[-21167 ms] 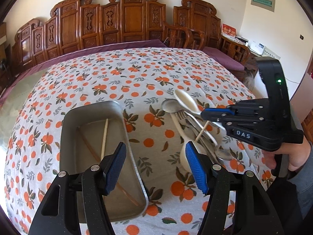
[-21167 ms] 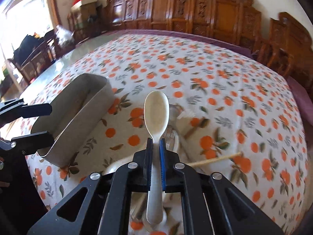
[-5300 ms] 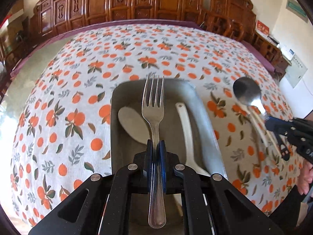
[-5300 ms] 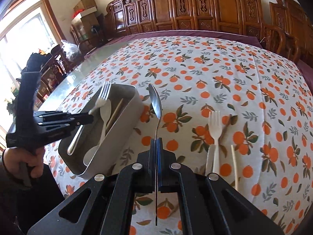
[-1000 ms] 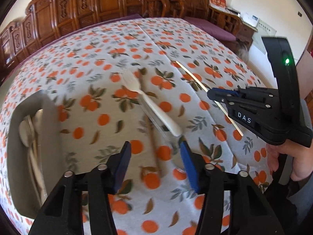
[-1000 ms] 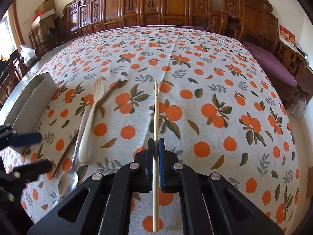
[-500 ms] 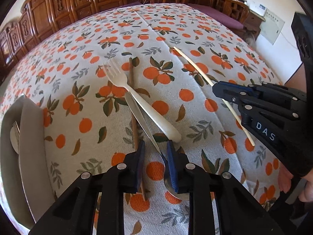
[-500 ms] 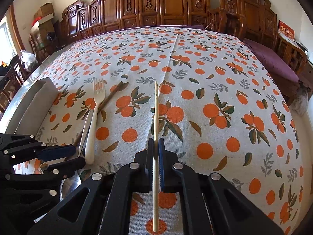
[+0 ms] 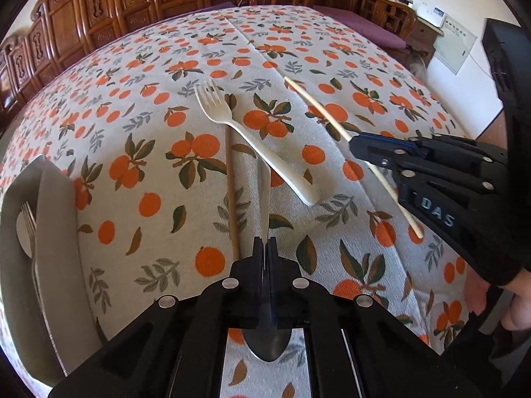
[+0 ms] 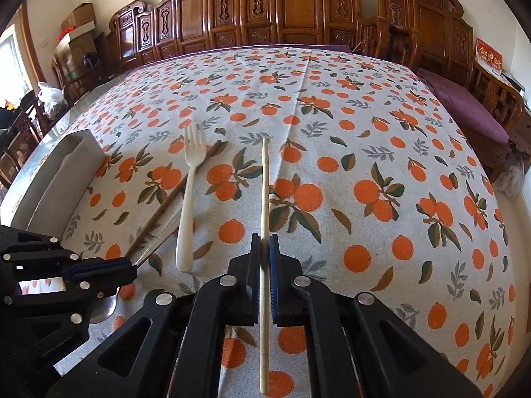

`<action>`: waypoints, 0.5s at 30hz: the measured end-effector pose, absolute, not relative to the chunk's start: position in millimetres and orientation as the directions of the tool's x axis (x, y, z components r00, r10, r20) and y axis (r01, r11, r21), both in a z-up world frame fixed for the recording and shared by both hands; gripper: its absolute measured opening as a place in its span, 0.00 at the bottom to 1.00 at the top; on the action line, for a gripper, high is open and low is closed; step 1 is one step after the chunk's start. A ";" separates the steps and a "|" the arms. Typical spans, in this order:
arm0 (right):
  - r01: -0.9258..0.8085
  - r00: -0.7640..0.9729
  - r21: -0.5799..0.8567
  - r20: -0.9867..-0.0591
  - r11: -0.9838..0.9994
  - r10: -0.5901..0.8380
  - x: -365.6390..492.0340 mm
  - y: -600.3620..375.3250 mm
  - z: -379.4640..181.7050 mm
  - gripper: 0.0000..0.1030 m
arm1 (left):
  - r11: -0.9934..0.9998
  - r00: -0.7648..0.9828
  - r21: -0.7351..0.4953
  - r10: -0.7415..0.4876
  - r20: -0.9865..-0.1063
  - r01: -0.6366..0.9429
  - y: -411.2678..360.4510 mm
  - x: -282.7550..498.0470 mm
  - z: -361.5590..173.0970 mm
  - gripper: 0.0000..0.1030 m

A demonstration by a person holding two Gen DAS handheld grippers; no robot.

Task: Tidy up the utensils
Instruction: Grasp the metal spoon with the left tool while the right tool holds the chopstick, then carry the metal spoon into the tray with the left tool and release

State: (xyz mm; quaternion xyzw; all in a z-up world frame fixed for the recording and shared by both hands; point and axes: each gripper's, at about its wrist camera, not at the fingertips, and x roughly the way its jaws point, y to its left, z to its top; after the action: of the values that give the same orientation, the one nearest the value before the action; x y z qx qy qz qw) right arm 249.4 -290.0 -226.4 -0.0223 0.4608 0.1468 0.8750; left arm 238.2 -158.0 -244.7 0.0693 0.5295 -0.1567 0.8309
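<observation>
The worktop (image 10: 348, 106) wears a pale cloth printed with oranges and green leaves. Behind it runs a row of carved dark-wood chair backs (image 10: 292, 6) against a cream wall (image 10: 53, 3). A purple cushion (image 10: 464, 99) lies on a wooden bench at the right. Cardboard boxes (image 10: 78, 21) are stacked at the left, near a bright window (image 10: 10, 63). Daylight falls across the cloth.
</observation>
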 end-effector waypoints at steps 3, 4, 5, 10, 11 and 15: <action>-0.288 0.531 0.100 -0.811 0.952 0.245 248.7 -285.8 -224.5 0.06 | 0.939 0.401 -0.053 -0.195 -0.895 0.339 -154.9 232.6 -237.6 0.02; -0.289 0.530 0.101 -0.811 0.952 0.247 248.5 -284.9 -224.1 0.06 | 0.939 0.409 -0.050 -0.197 -0.891 0.341 -153.1 230.4 -233.9 0.02; -0.291 0.531 0.103 -0.810 0.951 0.250 248.2 -284.1 -223.3 0.06 | 0.938 0.416 -0.048 -0.197 -0.888 0.343 -151.7 228.6 -231.1 0.02; -0.299 0.532 0.125 -0.801 0.946 0.274 247.1 -278.5 -218.5 0.06 | 0.940 0.448 -0.045 -0.203 -0.870 0.338 -137.6 221.9 -214.1 0.02; -0.305 0.532 0.129 -0.799 0.944 0.281 246.6 -275.8 -217.1 0.06 | 0.941 0.454 -0.044 -0.202 -0.868 0.335 -134.7 221.4 -211.3 0.02; -0.333 0.534 0.140 -0.787 0.932 0.309 242.8 -262.9 -210.8 0.06 | 0.947 0.486 -0.024 -0.186 -0.854 0.321 -120.4 219.8 -198.3 0.02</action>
State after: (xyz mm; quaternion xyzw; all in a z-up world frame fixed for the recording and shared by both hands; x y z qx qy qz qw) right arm 242.8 -262.9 -210.8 -0.0135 0.4468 0.1833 0.8755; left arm 219.8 -120.4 -198.3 0.0694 0.4847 -0.1476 0.8593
